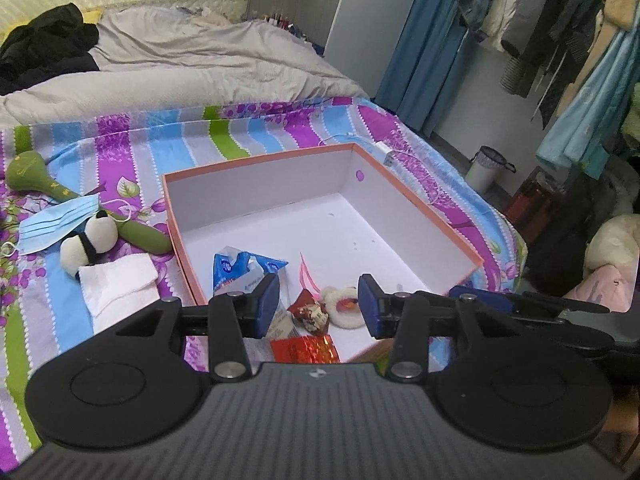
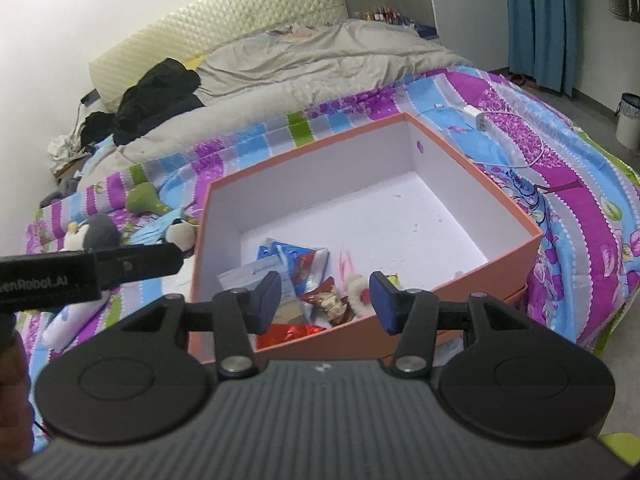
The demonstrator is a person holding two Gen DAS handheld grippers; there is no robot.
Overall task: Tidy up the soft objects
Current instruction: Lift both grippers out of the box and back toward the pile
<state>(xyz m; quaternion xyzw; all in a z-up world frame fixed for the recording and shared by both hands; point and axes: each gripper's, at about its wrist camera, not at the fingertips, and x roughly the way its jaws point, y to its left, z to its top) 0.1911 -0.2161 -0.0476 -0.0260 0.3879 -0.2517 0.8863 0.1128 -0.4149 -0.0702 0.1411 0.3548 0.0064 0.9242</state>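
While fingers (image 1: 269, 306) gape, box (image 1: 176, 216) holds packets (image 1: 234, 270).

Soft, even indoor light is filling both views, and the white inside of the orange cardboard box (image 1: 256, 176) is glowing brightest. Shadows are lying faint and diffuse. Fisheye distortion is bending the cream quilted headboard (image 2: 224, 28) and the bed edges. The far hanging clothes (image 1: 560, 20) are looking slightly soft, and the corners are darkening.
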